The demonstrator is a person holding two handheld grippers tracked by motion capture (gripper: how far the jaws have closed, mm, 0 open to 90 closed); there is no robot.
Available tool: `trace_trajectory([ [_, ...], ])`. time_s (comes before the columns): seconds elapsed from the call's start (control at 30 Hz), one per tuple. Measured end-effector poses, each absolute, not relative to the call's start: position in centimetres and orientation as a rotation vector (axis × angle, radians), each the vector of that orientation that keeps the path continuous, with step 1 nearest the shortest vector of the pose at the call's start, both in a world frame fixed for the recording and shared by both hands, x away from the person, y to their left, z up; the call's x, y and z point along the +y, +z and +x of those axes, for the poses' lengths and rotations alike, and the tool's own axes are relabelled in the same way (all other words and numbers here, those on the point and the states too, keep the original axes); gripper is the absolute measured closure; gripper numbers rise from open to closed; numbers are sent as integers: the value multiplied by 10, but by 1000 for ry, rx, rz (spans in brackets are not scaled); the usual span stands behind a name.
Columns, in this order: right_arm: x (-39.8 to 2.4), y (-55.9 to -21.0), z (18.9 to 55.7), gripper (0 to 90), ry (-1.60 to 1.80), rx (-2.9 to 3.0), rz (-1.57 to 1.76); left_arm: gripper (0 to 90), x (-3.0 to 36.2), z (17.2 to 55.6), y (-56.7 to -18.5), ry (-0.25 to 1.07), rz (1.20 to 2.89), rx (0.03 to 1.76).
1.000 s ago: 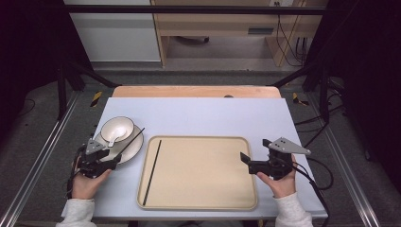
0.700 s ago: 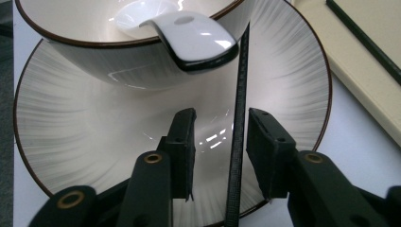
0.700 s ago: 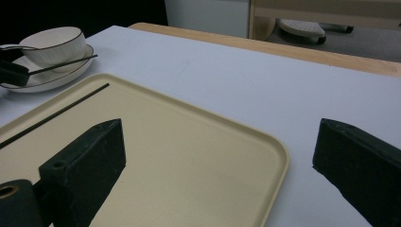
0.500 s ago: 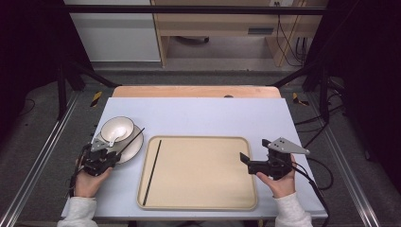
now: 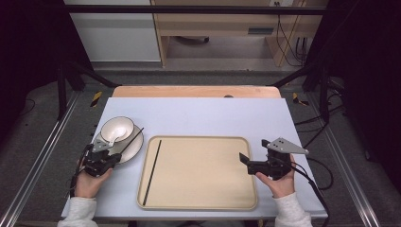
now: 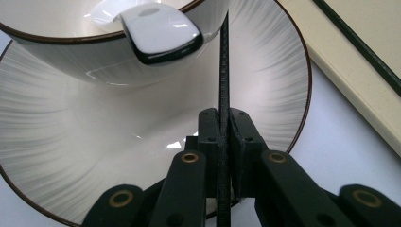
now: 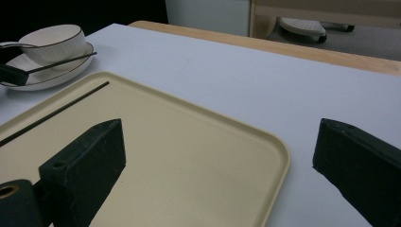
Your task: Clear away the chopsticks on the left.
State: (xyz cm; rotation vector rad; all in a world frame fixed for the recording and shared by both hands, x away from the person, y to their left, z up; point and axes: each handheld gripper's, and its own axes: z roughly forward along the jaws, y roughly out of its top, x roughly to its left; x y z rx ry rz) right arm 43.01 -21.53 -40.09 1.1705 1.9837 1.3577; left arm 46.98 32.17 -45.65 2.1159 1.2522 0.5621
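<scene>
A: While the table point(image 5: 198, 113) and the tray point(image 5: 198, 198) lie as they did a second ago, one chopstick point(image 5: 152, 171) flat along the tray's left side, the left gripper point(image 5: 109, 158) has just been closing its jaws.

B: On what?

A: The second chopstick point(image 6: 223, 94). In the left gripper view the pads are pressed tight on its near end; the rest slants over the plate point(image 6: 283, 75), beside the bowl point(image 6: 71, 56) with the spoon point(image 6: 158, 35) in it.

B: So it is gripped now?

A: It looks so, which likely means the stick is ready to be lifted and carried to the tray.

B: And the right gripper point(image 5: 246, 161)?

A: Jaws wide, holding nothing, poised above the tray's right edge.
</scene>
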Motion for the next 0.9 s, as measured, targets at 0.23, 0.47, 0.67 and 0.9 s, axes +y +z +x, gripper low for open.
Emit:
trace_trajectory([
  [0.23,-216,-401,430,35,1356,1981,1171,849,318,467,-453,565,2105,1243],
  [0.47,-216,-400,430,34,1355,1981,1168,849,312,460,-442,587,2082,1225],
  [0.67,-217,-399,429,34,1358,1977,1167,849,304,454,-436,601,2066,1219],
  [0.9,-218,-399,429,31,1361,1972,1164,849,292,448,-430,590,2038,1219],
])
